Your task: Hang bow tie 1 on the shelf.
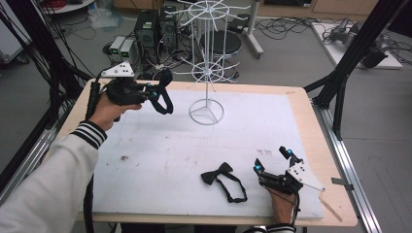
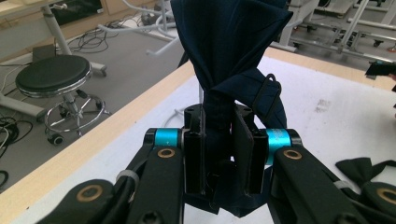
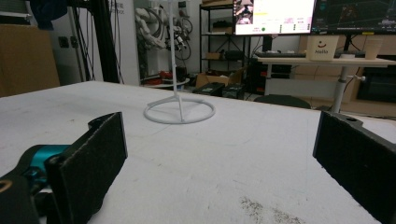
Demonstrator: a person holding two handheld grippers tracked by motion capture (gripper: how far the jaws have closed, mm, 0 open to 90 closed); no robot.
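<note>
My left gripper [image 1: 156, 93] hovers over the table's far left, shut on a dark navy bow tie [image 1: 165, 87] whose strap loop hangs below the jaws. In the left gripper view the navy bow tie [image 2: 231, 42] rises from between the shut pads [image 2: 194, 154]. A white wire display rack [image 1: 208, 58] stands on its ring base right of that gripper. A black bow tie [image 1: 219, 175] with its strap lies flat on the white mat near the front. Just right of it my right gripper [image 1: 273, 160] rests low, open and empty. Its pads [image 3: 93, 158] frame the rack base [image 3: 179, 111].
A white mat [image 1: 145, 145] covers the wooden table [image 1: 311, 126]. Black frame posts [image 1: 350, 53] stand at the right rear. A round stool [image 2: 53, 74], computers and cables sit on the floor beyond the far edge.
</note>
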